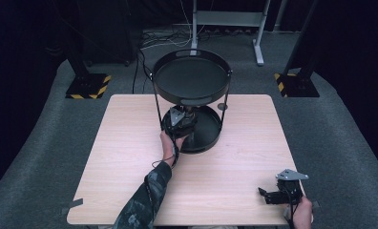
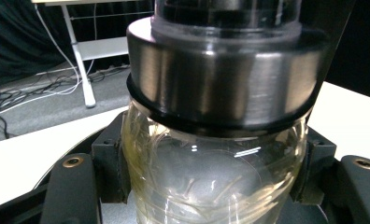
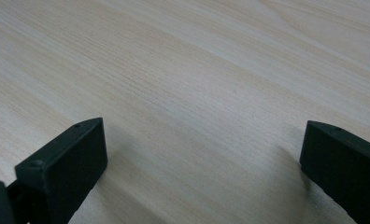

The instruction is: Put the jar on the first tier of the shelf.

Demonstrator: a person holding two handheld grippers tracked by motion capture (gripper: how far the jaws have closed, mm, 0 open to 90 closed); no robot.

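Left hand-held gripper [image 2: 211, 186] clamped on glass jar [image 2: 216, 172] over two-tier tray's lower tier [image 1: 211, 133], right hand-held gripper [image 3: 202, 158] agape above wooden surface [image 3: 197, 70]

Dim room w/ black curtains, grey carpet [image 1: 39, 143], light wood table [image 1: 130, 157], white desk frame [image 1: 230, 19] at back.

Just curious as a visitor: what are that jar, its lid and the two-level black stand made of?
The jar looks like clear glass or plastic: see-through, with bright glints. Its lid seems brushed metal, silvery with fine streaks. The stand looks like black-painted metal, matt trays on thin rods. The table appears pale wood grain, maybe laminate.
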